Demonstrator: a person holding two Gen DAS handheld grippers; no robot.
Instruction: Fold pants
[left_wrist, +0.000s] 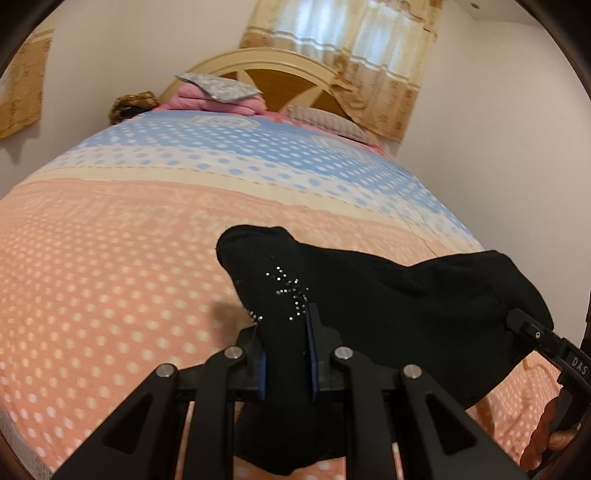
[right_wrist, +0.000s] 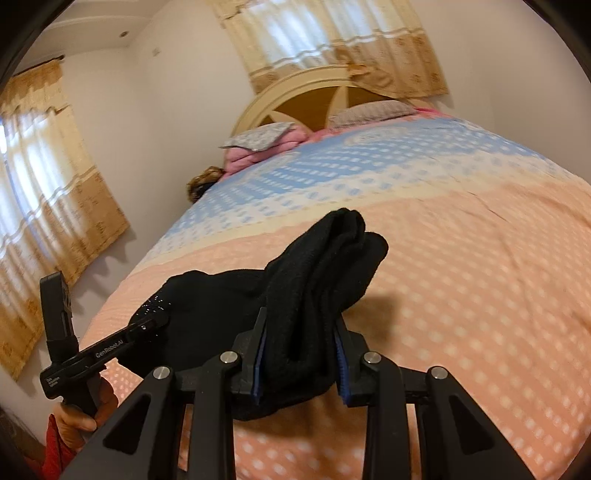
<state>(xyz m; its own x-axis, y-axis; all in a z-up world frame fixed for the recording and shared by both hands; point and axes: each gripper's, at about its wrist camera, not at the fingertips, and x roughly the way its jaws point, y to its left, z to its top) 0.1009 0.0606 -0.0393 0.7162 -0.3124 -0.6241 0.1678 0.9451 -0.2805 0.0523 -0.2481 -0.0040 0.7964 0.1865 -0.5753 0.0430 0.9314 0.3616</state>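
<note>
Black pants up off the bed, one garment, soft matte knit, bunched into thick rolls and slung between two grippers. Left gripper has its blue-lined jaws pinched on a gathered wad of the fabric, right where a scatter of tiny silver studs glints on the cloth; a rounded lump of it pokes out above the jaws and more hangs below them. Right gripper is clamped the same way, its blue pads squeezing a doubled, rope-like roll of the knit that stands up past the fingertips in two blunt folds. Between the two clamps the cloth sags in a dark hammock just above the bed's near, peach end.

From the right wrist view, the left hand wraps the handle of its tool, skin and a red sleeve showing. From the left wrist view, the right hand is at the frame edge.

The bed wears a plush cover, peach with pale dots near us, a cream band, then blue and white dots farther up. At its far end: a curved cream headboard with wooden panels, two grey patterned pillows, one resting on a folded pink blanket. Beige patterned curtains hang behind the headboard.
</note>
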